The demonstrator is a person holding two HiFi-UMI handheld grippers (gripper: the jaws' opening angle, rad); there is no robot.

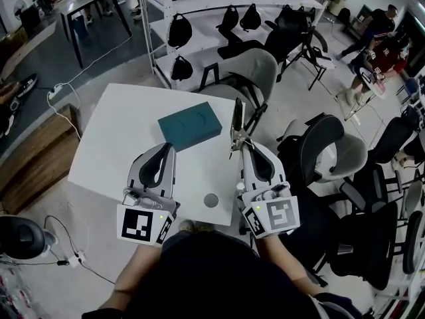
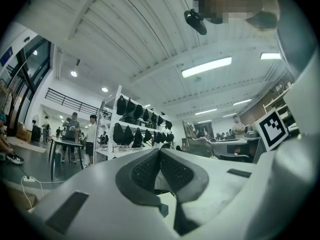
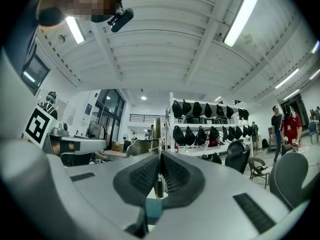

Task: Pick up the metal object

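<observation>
The metal object (image 1: 236, 118) is a thin flat strip. It stands upright out of my right gripper (image 1: 242, 143), which is shut on its lower end above the right edge of the white table (image 1: 113, 145). In the right gripper view the strip (image 3: 156, 129) rises edge-on between the closed pads of the right gripper (image 3: 160, 156). My left gripper (image 1: 170, 146) hovers over the table near the front, just below the teal box (image 1: 189, 125). In the left gripper view the tips of the left gripper (image 2: 160, 151) meet with nothing between them.
A small grey disc (image 1: 211, 200) lies on the table between the two grippers. A grey chair (image 1: 249, 72) stands behind the table and black office chairs (image 1: 319, 151) crowd its right side. A white shelf rack (image 1: 199, 18) is at the back, a wooden crate (image 1: 33, 151) on the left.
</observation>
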